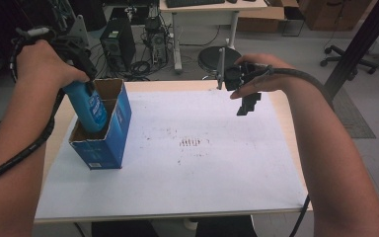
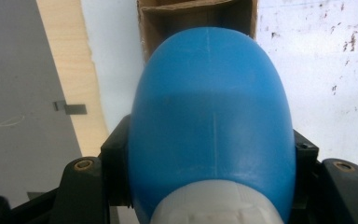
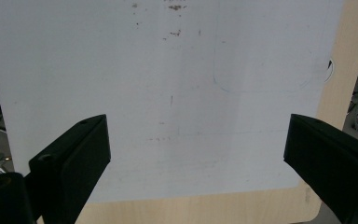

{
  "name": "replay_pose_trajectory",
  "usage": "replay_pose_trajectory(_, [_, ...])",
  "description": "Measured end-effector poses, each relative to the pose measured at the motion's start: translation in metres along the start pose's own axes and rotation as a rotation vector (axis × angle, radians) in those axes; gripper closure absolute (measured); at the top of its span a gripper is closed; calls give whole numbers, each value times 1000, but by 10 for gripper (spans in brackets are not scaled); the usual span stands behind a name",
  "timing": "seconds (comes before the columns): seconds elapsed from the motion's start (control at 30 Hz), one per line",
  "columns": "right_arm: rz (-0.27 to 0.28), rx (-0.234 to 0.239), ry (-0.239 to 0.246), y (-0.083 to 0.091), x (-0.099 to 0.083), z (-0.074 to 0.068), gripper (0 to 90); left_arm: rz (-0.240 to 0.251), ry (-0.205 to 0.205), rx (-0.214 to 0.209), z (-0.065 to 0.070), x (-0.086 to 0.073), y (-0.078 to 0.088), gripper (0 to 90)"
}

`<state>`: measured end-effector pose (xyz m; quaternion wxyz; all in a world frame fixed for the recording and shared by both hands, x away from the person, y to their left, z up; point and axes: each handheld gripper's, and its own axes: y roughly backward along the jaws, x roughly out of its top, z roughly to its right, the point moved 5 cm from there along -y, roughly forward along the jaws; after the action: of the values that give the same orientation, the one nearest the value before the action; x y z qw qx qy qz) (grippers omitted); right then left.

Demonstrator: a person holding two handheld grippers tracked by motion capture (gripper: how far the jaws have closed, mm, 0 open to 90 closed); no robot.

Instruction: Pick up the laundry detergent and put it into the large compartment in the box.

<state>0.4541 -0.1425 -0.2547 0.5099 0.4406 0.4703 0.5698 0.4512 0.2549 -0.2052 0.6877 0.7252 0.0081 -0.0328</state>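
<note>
A blue plastic bottle (image 1: 91, 106) with a white cap end (image 2: 214, 207) hangs bottom-down, partly inside the open top of a blue cardboard box (image 1: 113, 136). My left gripper (image 1: 86, 89) is shut on the bottle near its cap, above the box's mouth. In the left gripper view the bottle (image 2: 212, 121) fills the middle and the box's brown inside (image 2: 191, 18) lies beyond it. My right gripper (image 1: 246, 103) hovers open above the table's far right part, its black jaws (image 3: 196, 163) wide apart with nothing between them.
A white sheet (image 1: 187, 158) with faint brown marks covers the wooden table (image 1: 288, 128). The box stands near the sheet's left edge. Behind the table are computer towers (image 1: 118, 42), a black stool (image 1: 212, 59) and cables on the floor.
</note>
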Motion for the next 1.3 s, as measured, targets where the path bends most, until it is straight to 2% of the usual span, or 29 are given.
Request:
replay_pose_trajectory(0.73, [-1, 2, -1, -1, 1, -1, 71, -19, -21, 11, 4, 0, -44, 379])
replay_pose_trajectory(1.03, [-2, 2, 1, -1, 1, -1, 72, -25, -3, 20, 3, 0, -64, 379])
replay_pose_trajectory(1.3, [-3, 2, -1, -1, 1, -1, 72, -25, 1, 27, 3, 1, -75, 379])
